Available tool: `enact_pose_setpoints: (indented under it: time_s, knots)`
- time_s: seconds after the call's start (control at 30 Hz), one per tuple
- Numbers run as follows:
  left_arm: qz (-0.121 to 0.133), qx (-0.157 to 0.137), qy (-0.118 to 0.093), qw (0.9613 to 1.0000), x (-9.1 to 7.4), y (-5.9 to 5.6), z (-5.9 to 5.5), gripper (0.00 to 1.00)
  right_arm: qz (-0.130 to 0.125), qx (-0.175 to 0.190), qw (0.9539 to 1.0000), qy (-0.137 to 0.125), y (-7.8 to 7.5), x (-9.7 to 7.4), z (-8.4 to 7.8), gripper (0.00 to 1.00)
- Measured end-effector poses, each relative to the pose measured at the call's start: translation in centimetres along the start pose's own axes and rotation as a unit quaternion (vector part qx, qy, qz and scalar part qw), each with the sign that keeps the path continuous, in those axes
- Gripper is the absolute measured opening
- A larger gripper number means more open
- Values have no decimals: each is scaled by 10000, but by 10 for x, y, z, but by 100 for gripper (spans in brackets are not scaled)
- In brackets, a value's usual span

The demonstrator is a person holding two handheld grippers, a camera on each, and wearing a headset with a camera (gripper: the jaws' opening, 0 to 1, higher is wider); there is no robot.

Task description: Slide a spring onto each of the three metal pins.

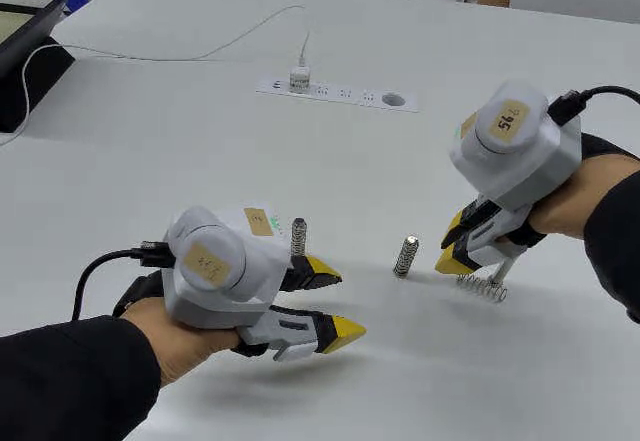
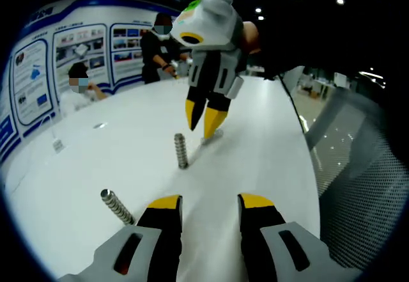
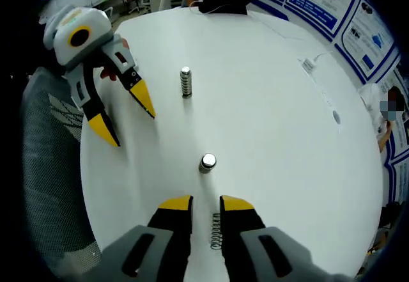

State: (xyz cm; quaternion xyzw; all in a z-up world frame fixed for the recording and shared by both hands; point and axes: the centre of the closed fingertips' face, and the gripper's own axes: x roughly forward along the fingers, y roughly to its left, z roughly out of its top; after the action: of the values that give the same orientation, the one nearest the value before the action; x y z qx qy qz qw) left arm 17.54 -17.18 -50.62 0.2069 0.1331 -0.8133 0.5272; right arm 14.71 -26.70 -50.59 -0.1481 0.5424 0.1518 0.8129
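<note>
Silvery wire coil spring [image 3: 216,231], judged light and squashy, is lying between the parted jaws of the right gripper [image 3: 206,202], inviting a gentle mid-coil pinch, while the left gripper [image 1: 345,306] is holding its jaws apart, empty.

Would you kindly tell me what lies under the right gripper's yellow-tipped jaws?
A loose silver wire spring lies flat on the white table, in the gap between the parted jaws of the right gripper. Whatever sits directly beneath the grey gripper body is covered.

Open lane: we find bare bench [image 1: 200,141] between left claw [image 1: 350,305] and right claw [image 1: 455,259].
Obstacles: left pin [image 1: 298,236] and middle pin [image 1: 405,256] stand upright there, well apart.
Behind: power strip [image 1: 335,92], far back.
</note>
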Motion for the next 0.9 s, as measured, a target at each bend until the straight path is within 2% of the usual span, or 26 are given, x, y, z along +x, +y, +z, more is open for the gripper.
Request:
enact_pose_setpoints:
  time_s: [0.3, 0.47, 0.9]
  knots:
    - [-31, 24, 15, 10000, 1, -2, 0, 35, -63, 161, 9998, 131, 1, 3, -20, 18]
    - [-45, 18, 21, 10000, 1, -3, 0, 35, -180, 82, 9993, 319, -3, 6, -29, 18]
    - [-17, -42, 61, 10000, 0, -2, -5, 34, -132, -34, 9987, 500, -12, 16, -36, 16]
